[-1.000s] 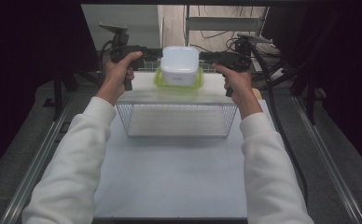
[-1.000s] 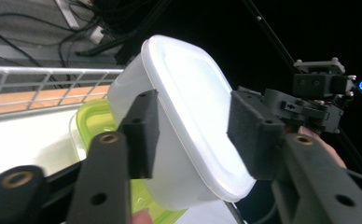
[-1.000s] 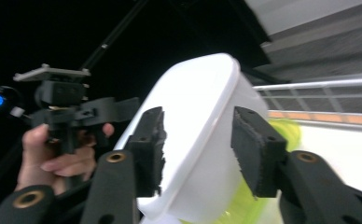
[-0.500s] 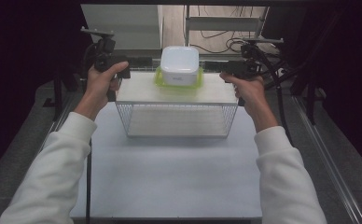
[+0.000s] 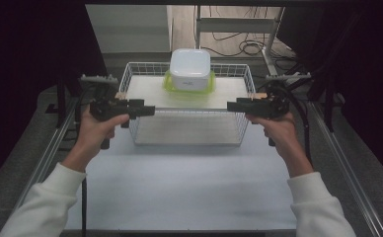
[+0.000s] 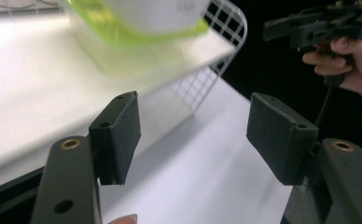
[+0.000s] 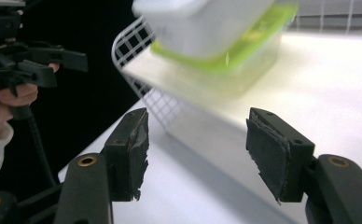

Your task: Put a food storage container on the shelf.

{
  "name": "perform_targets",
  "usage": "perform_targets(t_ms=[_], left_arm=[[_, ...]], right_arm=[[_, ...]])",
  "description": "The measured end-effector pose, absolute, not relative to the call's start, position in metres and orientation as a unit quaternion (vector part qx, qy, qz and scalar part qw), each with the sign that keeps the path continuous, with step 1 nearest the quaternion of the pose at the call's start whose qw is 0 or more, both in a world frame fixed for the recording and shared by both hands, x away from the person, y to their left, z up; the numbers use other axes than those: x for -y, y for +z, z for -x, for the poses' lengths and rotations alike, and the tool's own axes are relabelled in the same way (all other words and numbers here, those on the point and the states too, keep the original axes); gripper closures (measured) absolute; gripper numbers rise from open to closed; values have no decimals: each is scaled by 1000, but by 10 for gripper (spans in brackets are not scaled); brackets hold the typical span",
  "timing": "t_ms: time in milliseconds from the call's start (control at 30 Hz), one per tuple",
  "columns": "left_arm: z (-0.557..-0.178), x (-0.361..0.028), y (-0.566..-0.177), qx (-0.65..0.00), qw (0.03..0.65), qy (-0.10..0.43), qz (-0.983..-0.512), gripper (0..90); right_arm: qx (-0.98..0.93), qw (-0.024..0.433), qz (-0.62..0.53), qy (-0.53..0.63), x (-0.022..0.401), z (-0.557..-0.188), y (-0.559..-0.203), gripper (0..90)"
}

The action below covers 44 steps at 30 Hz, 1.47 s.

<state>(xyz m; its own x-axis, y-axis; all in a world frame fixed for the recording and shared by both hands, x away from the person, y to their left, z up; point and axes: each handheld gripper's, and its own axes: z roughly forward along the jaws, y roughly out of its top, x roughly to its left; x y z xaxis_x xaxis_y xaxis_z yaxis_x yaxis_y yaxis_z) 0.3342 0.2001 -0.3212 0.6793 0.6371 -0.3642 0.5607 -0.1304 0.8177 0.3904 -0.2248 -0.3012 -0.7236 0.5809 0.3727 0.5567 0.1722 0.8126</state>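
**Both grippers released, container resting on shelf of wire basket**

Left gripper is held level at the near left corner of the wire basket, jaws pointing inward toward the middle. Its jaws have just been opening and stand apart with nothing between the pads; in the left gripper view the two black pads frame bare white table and the underside edge of the shelf. Right gripper mirrors it at the near right corner, also level, pointing inward. Its jaws have likewise just been opening; the right gripper view shows the pads wide apart, empty, the pad facing somewhat frayed at its edges.

White container with a green lid rim underneath sits on the white shelf board that spans the top of the basket, toward the far edge and roughly centred between the two sides. It appears to rest lid side down. Neither gripper touches it; both are well apart from it, near the front edge of the shelf.

Both hands grip the handles from below, white sleeves entering from the near side.
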Motion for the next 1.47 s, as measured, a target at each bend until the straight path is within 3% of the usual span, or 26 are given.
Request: perform_targets(t_ms=[367,867,1233,1467], left_arm=[[-295,-200,-396,-406,486,41,-773,321],[-288,-202,-471,-442,436,4,-784,317],[-287,-201,-476,-445,429,10,-786,312],[-287,-203,-479,-447,425,19,-787,299]], right_arm=[[-790,5,-358,498,237,-342,-373,381],[-809,-19,-400,430,253,-325,-453,368],[-806,-12,-396,439,259,-320,-455,365],[-807,-5,-393,441,256,-319,-458,313]])
